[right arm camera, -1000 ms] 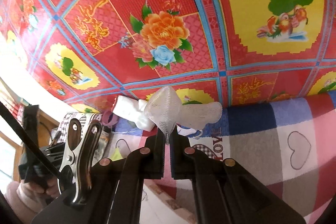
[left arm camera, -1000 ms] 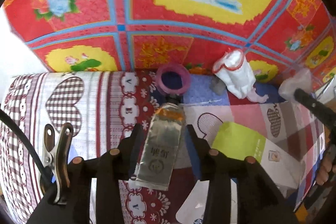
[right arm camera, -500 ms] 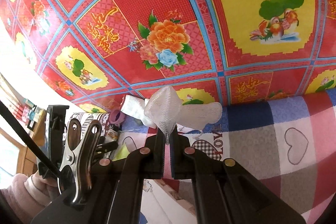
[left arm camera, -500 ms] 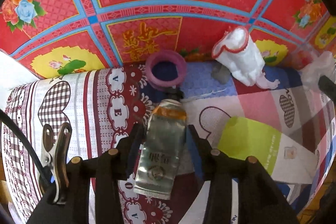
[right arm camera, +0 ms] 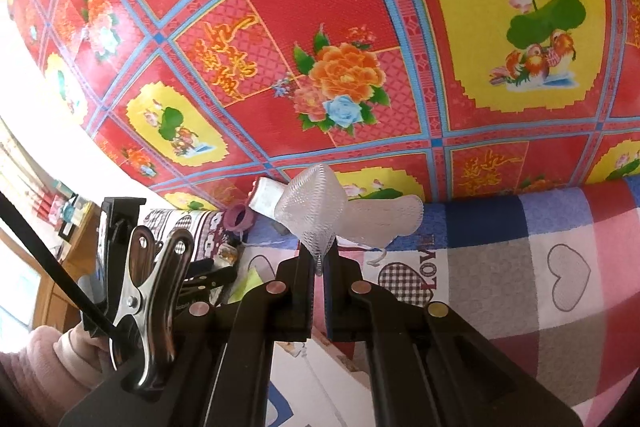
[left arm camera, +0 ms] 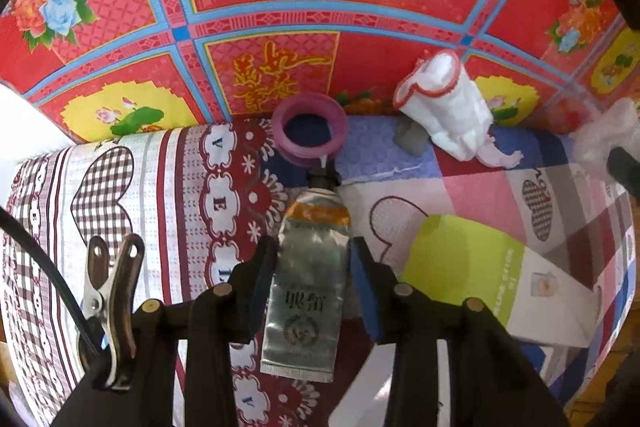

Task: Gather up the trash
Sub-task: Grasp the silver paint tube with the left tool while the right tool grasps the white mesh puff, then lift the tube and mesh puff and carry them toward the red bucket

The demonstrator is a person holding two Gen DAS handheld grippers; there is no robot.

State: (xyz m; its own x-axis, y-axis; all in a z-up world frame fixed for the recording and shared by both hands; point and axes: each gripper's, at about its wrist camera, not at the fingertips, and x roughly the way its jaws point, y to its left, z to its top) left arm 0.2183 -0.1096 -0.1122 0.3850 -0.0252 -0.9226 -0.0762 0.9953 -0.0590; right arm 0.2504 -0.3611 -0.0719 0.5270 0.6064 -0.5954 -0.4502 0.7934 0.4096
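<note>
tube [left arm camera: 310,275] lies on the patterned cloth [left arm camera: 168,195], between the left gripper [left arm camera: 312,279] fingers, whose jaws have just been closing. centre them on the body, then squeeze gently. right gripper [right arm camera: 319,263] stays pinched on foam netting [right arm camera: 316,211].

The green-white packet [left arm camera: 500,279] is partly hidden behind the tongs.

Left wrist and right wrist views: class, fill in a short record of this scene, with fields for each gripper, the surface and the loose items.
left gripper: jaws just closing around silver squeezed tube
right gripper: shut on white foam mesh sleeve
surface: patchwork heart-print cloth
loose items: purple plastic ring, crumpled white red-edged tissue, lime-green and white flat carton
backdrop: red floral sheet
</note>
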